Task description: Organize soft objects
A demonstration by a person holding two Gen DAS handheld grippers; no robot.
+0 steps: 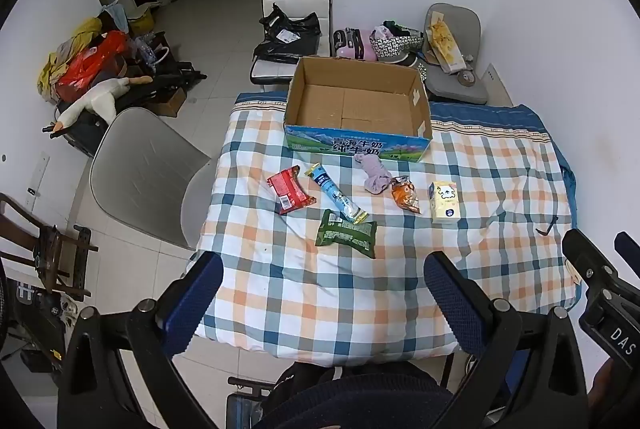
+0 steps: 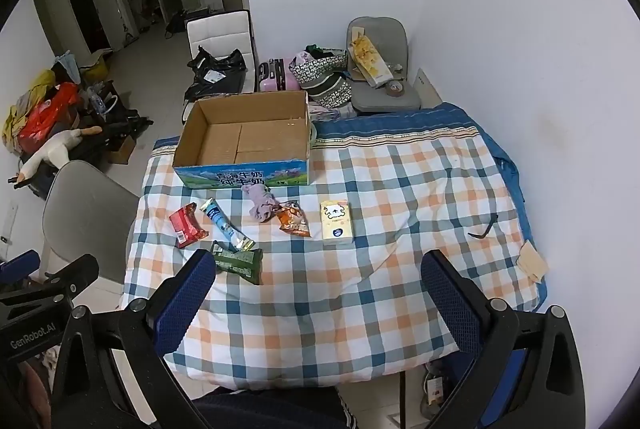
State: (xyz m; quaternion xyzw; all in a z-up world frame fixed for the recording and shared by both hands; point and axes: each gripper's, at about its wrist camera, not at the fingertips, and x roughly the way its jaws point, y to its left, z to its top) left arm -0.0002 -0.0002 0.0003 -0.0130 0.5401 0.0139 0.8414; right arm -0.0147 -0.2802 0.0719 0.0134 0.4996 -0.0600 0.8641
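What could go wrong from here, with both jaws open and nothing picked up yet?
1. The blue tube lies across the green packet; lifting either may drag the other.
2. The purple cloth lies touching or nearly touching the orange packet, so a grasp might catch both.
3. The checked cover is soft and wrinkled; low jaws could pinch it.

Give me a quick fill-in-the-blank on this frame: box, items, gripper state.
The cardboard box on the plaid cloth is ____.
The blue tube packet overlaps the top of the ____ packet.
The purple cloth lies just in front of the ____.
Both the left gripper and the right gripper are ____.

Missing words: empty; green; box; open
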